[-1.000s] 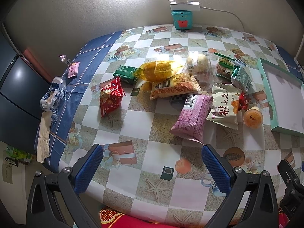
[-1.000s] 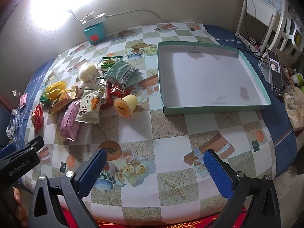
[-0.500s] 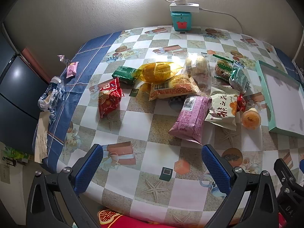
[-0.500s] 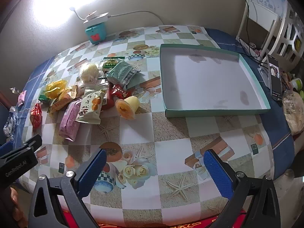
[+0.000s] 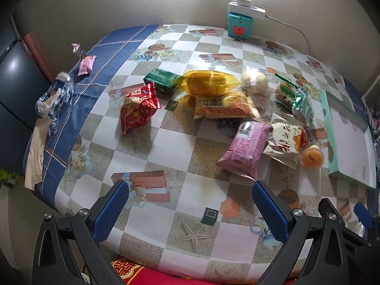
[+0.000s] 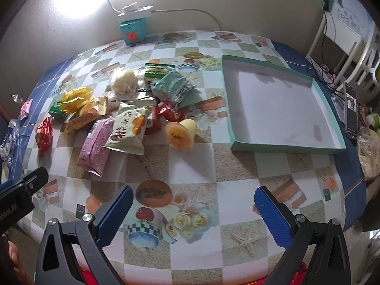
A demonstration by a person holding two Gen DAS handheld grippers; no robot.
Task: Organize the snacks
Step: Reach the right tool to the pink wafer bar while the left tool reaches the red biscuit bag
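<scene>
A pile of snack packs lies mid-table: a red pack [image 5: 137, 106], a yellow bag [image 5: 209, 83], a pink pack [image 5: 245, 148] [image 6: 95, 142], a cream pack [image 6: 129, 130] and an orange jelly cup [image 6: 181, 133] [image 5: 311, 158]. An empty teal-rimmed box [image 6: 285, 147] lies to the right, also in the left wrist view [image 5: 331, 142]. My left gripper [image 5: 190, 210] is open and empty above the table's near edge, short of the pink pack. My right gripper [image 6: 193, 213] is open and empty above the near edge, in front of the jelly cup.
A teal device with a lamp [image 6: 132, 30] stands at the far edge by the wall. Crumpled wrappers [image 5: 53, 97] and a small pink sweet [image 5: 86, 64] lie on the left blue border. A phone [image 6: 351, 109] and a bag [image 6: 368, 152] lie right of the box.
Both grippers have moved forward over the table towards the snacks; the pile and box appear nearer. Both stay open and empty.
</scene>
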